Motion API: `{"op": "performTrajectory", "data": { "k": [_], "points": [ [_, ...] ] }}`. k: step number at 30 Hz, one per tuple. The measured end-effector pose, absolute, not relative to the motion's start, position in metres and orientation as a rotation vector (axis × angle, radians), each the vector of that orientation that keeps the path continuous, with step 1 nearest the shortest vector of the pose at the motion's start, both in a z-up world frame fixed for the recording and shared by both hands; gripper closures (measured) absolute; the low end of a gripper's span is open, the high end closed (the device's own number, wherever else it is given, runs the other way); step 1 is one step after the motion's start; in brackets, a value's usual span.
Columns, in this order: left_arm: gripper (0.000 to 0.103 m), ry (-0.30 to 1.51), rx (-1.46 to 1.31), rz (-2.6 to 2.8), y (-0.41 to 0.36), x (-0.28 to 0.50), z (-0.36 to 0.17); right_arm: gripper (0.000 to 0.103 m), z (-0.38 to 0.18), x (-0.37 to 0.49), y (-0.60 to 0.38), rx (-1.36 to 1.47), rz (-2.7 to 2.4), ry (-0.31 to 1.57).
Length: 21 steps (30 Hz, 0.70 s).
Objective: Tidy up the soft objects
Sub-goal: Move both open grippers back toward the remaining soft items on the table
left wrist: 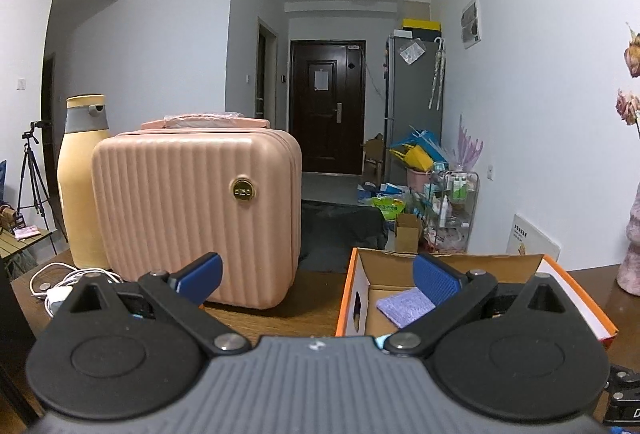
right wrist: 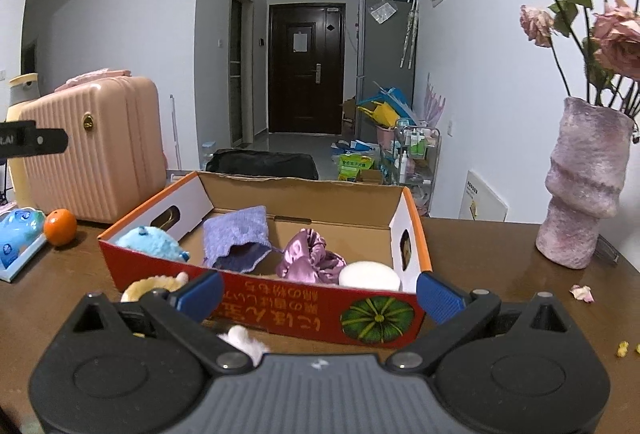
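Note:
An open cardboard box (right wrist: pixel 304 318) with an orange rim sits on the wooden table. In it lie a blue plush toy (right wrist: pixel 154 242), a purple knit pouch (right wrist: pixel 236 234), a shiny purple scrunchie (right wrist: pixel 308 258) and a white round sponge (right wrist: pixel 370 276). My right gripper (right wrist: pixel 318 294) is open and empty just in front of the box. A cream plush (right wrist: pixel 150 286) lies on the table by its left finger. My left gripper (left wrist: pixel 316 276) is open and empty at the box's left end (left wrist: pixel 354 298); the purple pouch (left wrist: pixel 404 306) shows inside.
A pink ribbed case (left wrist: pixel 196 218) and a yellow bottle (left wrist: pixel 82 186) stand left of the box. An orange (right wrist: pixel 60 226) and a blue packet (right wrist: pixel 18 238) lie at far left. A pink vase (right wrist: pixel 580 190) with roses stands at right. White cables (left wrist: pixel 60 282) lie by the case.

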<state>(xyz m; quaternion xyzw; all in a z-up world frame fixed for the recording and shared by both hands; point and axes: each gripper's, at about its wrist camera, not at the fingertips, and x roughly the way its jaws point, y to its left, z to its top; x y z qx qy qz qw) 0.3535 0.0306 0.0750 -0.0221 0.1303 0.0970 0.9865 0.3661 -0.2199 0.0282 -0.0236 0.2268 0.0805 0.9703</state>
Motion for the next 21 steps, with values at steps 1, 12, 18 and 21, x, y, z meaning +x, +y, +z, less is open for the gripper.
{"op": "performTrajectory", "data": {
  "k": [1,12,18,21],
  "points": [
    [0.0,0.261,-0.048,0.194,0.033,0.351,0.075,0.0,0.028,0.362,-0.221,-0.046,0.163,0.459],
    [0.0,0.32,-0.005,0.185,0.031,0.32,0.06,0.0,0.026,0.33,-0.217,-0.056,0.184,0.455],
    [0.0,0.342,0.006,0.174,0.028,0.296,0.053,0.0,0.021,0.307,-0.213,-0.079,0.194,0.445],
    [0.0,0.351,0.01,0.162,0.027,0.284,0.051,0.0,0.019,0.296,-0.215,-0.076,0.2,0.444]
  ]
}}
